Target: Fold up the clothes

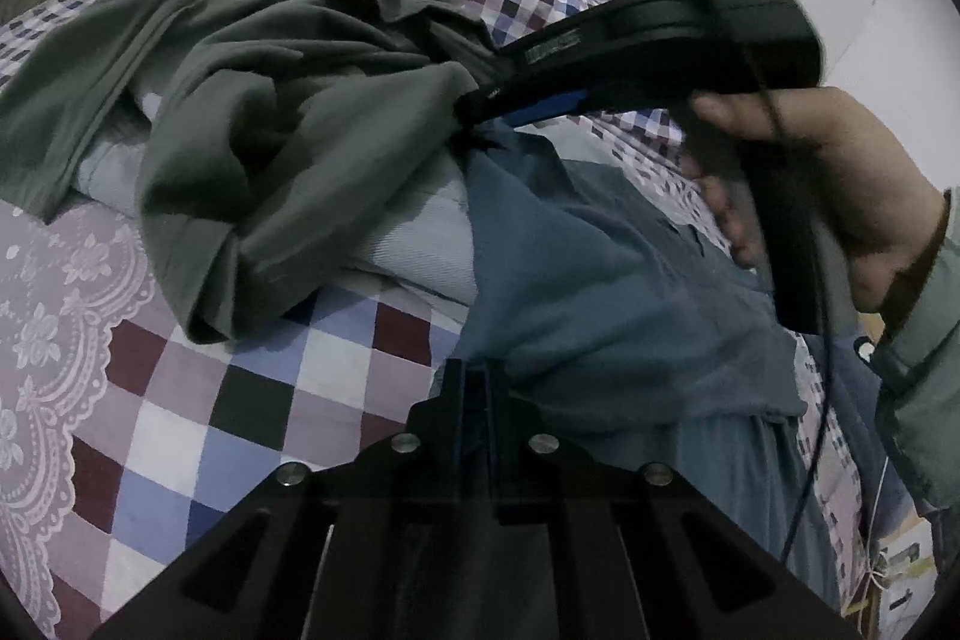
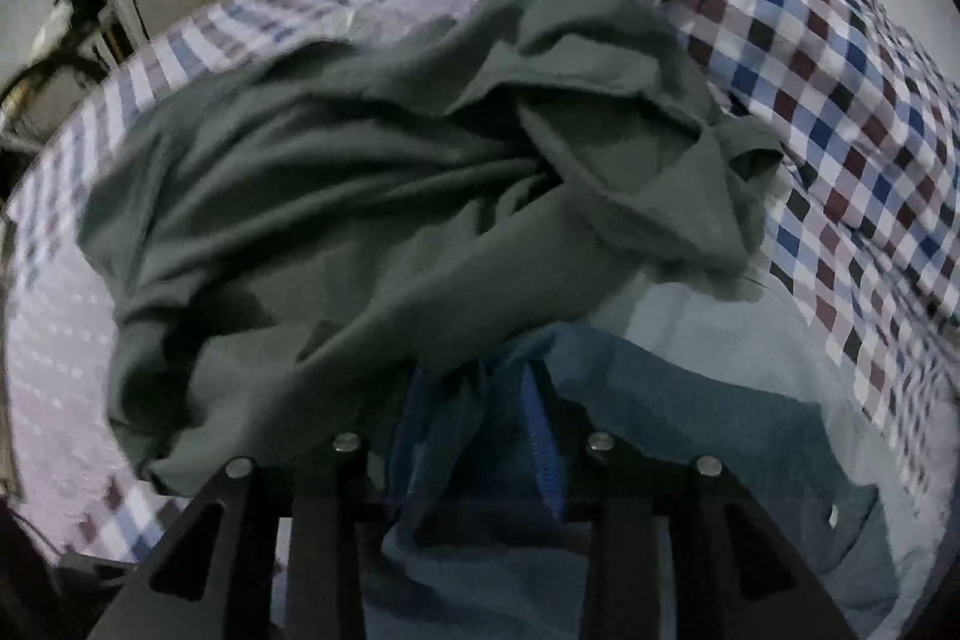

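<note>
The blue shirt lies nearest me, crumpled across the checkered bedspread, and both tools have a piece of it. My left gripper sits low at the shirt's near edge with its jaws pressed together on a fold of the blue cloth. In the right wrist view, the right gripper has its jaws pinching a bunched ridge of the same shirt, blue pads showing against the fabric. From the left camera I see that tool from outside, a person's hand around its handle, its tip buried where blue meets green.

I think only blue cloth is in that pinch, but motion blur makes it hard to be sure the green garment is not caught too. That green piece lies heaped just beyond, overlapping the shirt's far edge.

To do this well, I draw both grips apart evenly to tension the shirt, lift it clear of the green heap, and lay it flat on open bedspread before creasing.
</note>
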The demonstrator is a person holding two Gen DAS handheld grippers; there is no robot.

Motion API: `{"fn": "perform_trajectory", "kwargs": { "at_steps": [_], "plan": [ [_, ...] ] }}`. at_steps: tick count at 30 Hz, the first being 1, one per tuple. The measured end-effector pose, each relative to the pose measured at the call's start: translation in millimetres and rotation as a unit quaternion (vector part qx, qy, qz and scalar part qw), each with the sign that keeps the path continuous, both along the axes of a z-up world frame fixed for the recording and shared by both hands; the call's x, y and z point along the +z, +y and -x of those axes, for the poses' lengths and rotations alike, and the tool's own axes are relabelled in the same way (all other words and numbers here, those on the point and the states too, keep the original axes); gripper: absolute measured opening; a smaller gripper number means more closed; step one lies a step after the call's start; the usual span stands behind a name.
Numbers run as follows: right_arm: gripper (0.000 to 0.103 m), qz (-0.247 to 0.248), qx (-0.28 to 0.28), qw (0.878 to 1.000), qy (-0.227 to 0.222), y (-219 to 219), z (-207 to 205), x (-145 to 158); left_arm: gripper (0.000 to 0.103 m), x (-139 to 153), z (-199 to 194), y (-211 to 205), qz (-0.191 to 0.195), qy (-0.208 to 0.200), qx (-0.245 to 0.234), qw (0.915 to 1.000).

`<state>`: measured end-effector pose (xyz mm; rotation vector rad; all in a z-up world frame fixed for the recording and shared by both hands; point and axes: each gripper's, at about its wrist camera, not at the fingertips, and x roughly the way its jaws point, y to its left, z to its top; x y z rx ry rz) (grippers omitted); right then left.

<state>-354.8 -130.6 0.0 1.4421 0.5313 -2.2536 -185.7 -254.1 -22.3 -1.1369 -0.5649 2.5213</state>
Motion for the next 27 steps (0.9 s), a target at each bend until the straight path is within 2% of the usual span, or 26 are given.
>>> {"fn": "perform_trajectory", "kwargs": {
  "at_steps": [3,4,5,6,9,10,16,19,21,22,27],
  "plan": [
    [0.033,-0.015,-0.005,1.0,-0.014,2.1,5.1,-12.2,0.005,2.3,0.6,2.4,0.005,0.001,-0.004,1.0],
    [0.027,-0.017,-0.008,1.0,-0.017,5.1,6.7,-14.6,0.005,2.9,1.1,2.4,0.006,0.001,-0.004,1.0],
    [0.016,-0.013,-0.013,1.0,-0.02,10.1,7.9,-14.9,0.005,3.5,1.3,2.3,0.005,0.001,-0.003,1.0],
    [0.013,-0.007,-0.018,1.0,-0.024,16.0,8.9,-14.2,0.005,4.0,1.4,1.9,0.004,0.002,-0.002,1.0],
    [0.012,0.033,-0.018,0.999,-0.025,33.6,5.2,-3.5,0.005,5.6,1.6,0.1,-0.002,0.002,-0.001,1.0],
    [0.012,0.031,-0.013,0.999,-0.02,34.5,3.3,-1.1,0.005,6.0,1.9,0.3,-0.003,0.004,-0.001,1.0],
    [0.023,-0.018,0.017,1.0,-0.005,5.3,4.9,-10.5,0.005,6.5,2.1,4.0,0.009,0.005,-0.004,0.9999],
    [0.021,-0.031,0.002,1.0,0.001,-1.8,15.5,-20.2,0.005,8.5,4.0,5.1,0.009,0.008,-0.005,0.9999],
    [0.006,-0.005,-0.016,1.0,0.01,6.9,22.1,-15.9,0.005,9.6,5.2,4.9,0.009,0.011,-0.005,0.9999],
    [0.002,0.01,-0.026,0.999,0.016,12.0,25.2,-12.7,0.003,10.5,4.9,4.2,0.009,0.015,-0.004,0.9998],
    [0.001,0.129,-0.075,0.988,0.046,51.3,38.9,31.1,0.0,17.5,4.9,0.4,0.014,0.037,0.021,0.999]
  ]
}}
